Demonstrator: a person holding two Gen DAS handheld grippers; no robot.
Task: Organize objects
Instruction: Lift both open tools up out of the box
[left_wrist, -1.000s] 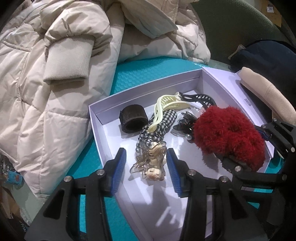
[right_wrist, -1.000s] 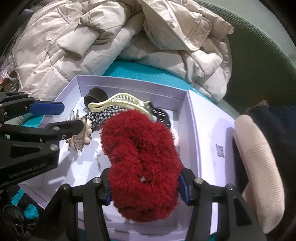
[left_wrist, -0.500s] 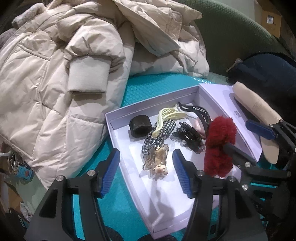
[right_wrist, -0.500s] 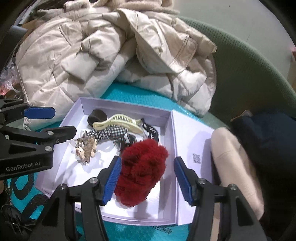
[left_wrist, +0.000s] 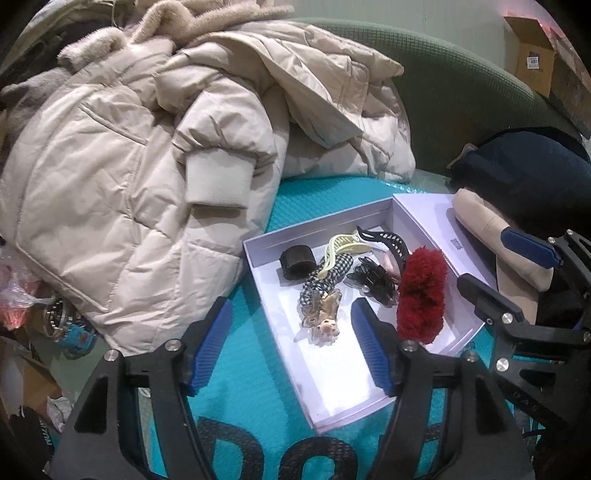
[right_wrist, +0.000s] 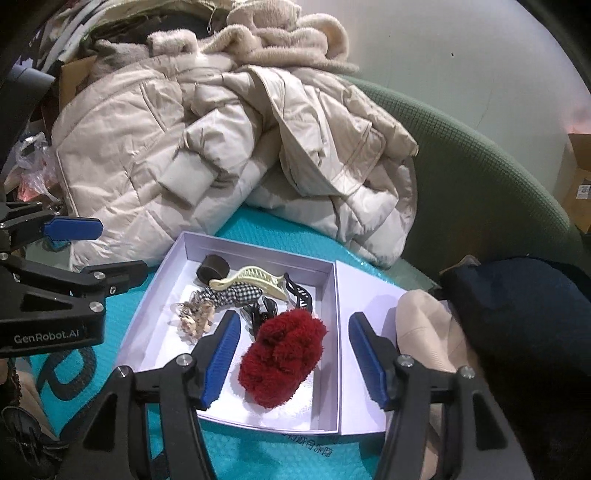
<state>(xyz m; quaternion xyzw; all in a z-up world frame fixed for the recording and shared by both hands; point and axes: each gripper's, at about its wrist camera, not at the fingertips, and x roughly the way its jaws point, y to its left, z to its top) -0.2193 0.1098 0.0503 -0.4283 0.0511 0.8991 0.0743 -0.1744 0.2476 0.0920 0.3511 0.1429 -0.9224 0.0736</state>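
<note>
A: So, where did the hair things sit?

B: All inside the white box (right_wrist: 258, 254), which lay on the teal mat (left_wrist: 258, 369). The red scrunchie (right_wrist: 282, 356) lay by the box's right wall, the tortoiseshell clip (left_wrist: 323, 317) nearer the middle, and the cream claw clip (right_wrist: 247, 282) and black band (right_wrist: 212, 269) toward the far wall.

A: And the grippers?

B: The left gripper (left_wrist: 291, 345) hung above the box's left edge, jaws opening, nothing pinched between them. The right gripper (right_wrist: 295, 360) hovered with its jaws opening either side of the scrunchie, pads clear of it.

A: Any room around the box?

B: Little. The beige puffer coat (left_wrist: 129, 184) crowded the left and far edges, and the box lid (right_wrist: 369, 295) touched the right wall. The near mat lay free.
</note>
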